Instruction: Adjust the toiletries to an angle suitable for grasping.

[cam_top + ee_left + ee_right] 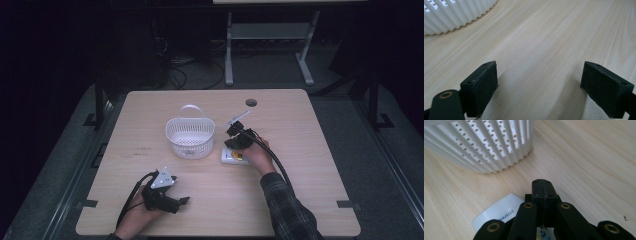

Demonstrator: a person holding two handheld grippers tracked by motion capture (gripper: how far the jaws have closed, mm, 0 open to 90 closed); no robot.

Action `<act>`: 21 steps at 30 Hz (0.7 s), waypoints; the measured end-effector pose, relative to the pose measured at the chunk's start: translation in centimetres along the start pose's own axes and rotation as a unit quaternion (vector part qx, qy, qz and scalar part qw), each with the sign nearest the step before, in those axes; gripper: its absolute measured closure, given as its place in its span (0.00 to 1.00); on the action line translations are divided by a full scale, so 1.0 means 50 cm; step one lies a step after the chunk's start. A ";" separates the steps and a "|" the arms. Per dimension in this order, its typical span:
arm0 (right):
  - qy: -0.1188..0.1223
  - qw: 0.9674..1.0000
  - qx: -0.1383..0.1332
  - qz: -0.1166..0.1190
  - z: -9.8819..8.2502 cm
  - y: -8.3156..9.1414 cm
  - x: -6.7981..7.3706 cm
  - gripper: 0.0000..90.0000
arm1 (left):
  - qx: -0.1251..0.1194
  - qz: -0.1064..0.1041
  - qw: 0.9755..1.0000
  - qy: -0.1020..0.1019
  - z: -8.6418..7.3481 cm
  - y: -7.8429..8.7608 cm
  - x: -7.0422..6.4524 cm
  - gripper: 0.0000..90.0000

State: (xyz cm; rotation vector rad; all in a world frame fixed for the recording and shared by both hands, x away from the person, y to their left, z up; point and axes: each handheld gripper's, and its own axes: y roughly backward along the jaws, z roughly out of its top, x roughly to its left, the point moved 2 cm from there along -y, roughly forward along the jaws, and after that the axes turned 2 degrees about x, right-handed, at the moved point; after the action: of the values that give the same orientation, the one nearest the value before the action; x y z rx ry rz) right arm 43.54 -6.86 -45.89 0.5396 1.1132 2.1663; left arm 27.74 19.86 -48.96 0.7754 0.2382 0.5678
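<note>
A white ribbed basket [190, 135] with a handle stands mid-table; its perforated wall [481, 145] rises just ahead in the right gripper view. Right of it lies a small white packet [234, 156] with a yellow mark, its printed end [496, 212] showing under the jaws. My right gripper [231, 142] hovers over that packet, pointing toward the basket. Its jaws [542, 182] are pressed together with nothing between them. Near the table's front left, my left gripper [182, 201] rests low with its jaws [539, 82] wide apart over bare wood.
The light wooden table [300, 150] has a round cable hole [251, 102] at the back. The basket's edge [449, 15] lies far off from the left gripper. A metal stand and cables sit on the dark floor behind the table.
</note>
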 end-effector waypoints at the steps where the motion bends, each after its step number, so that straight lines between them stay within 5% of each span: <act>1: 0.001 1.000 -0.002 0.001 -0.001 0.001 0.002 0.99 | 0.000 0.000 1.000 0.000 0.000 0.000 0.000 0.14; 21: 0.019 1.000 0.003 0.017 -0.041 0.026 0.042 0.99 | 0.002 0.000 1.000 -0.002 0.000 0.001 0.000 0.14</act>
State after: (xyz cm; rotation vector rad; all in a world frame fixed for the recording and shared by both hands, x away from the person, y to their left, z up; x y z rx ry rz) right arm 40.35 -7.12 -45.82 0.5270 1.1390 2.2117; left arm 27.74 19.89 -48.93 0.7805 0.2360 0.5669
